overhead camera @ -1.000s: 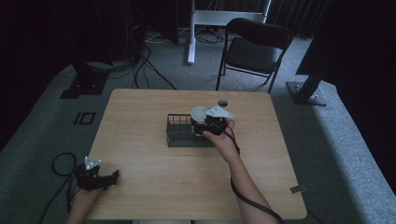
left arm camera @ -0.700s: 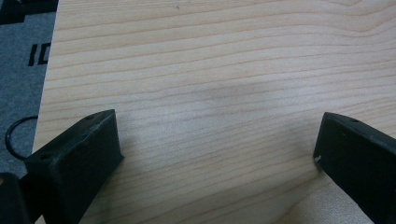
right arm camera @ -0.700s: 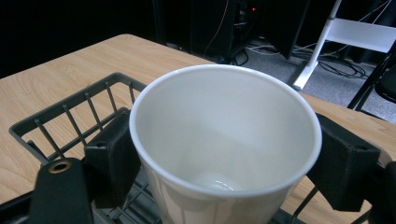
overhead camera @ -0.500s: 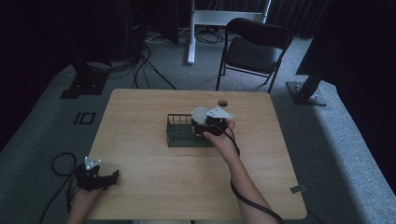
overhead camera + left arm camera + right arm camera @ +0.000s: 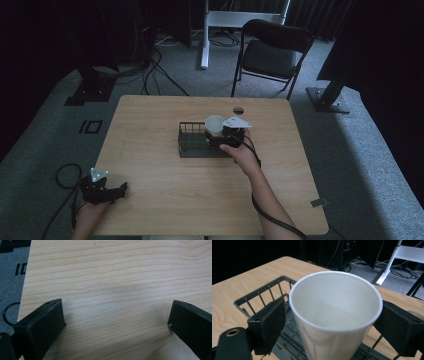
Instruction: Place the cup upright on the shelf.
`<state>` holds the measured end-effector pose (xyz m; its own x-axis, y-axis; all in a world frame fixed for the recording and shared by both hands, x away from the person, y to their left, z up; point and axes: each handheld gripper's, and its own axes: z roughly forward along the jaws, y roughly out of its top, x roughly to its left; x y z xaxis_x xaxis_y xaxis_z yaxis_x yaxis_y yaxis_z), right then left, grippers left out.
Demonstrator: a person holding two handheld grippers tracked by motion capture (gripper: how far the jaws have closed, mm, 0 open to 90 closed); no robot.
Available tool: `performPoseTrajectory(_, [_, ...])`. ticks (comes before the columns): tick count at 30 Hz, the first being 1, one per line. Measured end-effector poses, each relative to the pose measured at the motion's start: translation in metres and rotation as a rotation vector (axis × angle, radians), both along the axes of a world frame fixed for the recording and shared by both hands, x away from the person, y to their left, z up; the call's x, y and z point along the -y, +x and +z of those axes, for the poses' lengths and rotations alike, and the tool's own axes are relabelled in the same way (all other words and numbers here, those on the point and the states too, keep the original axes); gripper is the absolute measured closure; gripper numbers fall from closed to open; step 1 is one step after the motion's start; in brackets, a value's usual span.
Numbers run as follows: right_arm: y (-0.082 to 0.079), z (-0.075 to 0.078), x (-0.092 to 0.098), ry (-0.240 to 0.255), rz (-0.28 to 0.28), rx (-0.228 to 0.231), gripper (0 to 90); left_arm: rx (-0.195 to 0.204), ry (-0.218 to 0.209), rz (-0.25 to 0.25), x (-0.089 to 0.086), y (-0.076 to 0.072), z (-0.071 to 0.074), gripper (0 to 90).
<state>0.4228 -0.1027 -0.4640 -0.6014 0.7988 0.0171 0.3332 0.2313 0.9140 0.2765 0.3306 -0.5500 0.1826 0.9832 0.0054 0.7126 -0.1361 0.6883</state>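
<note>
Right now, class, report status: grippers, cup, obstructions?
Right gripper jaws flank white cup over wire rack; contact unclear. Left gripper open, idle on table. No obstructions.

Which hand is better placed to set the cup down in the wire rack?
Right. The right gripper has its jaws on either side of the white cup, upright over the wire rack. The left gripper sits open at the table's near left corner, holding nothing.
</note>
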Motion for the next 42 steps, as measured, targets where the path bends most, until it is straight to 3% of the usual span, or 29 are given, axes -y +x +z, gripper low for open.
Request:
performPoseTrajectory(19, [-0.015, 0.002, 0.02, -0.005, -0.01, 0.03, 12.1, -0.001, -0.001, 0.0, 0.0, 0.0, 0.0, 0.8])
performPoseTrajectory(42, [-0.04, -0.006, 0.068, 0.012, -0.079, 0.042, 12.1, -0.001, 0.0, 0.0, 0.0, 0.0, 0.0, 0.8])
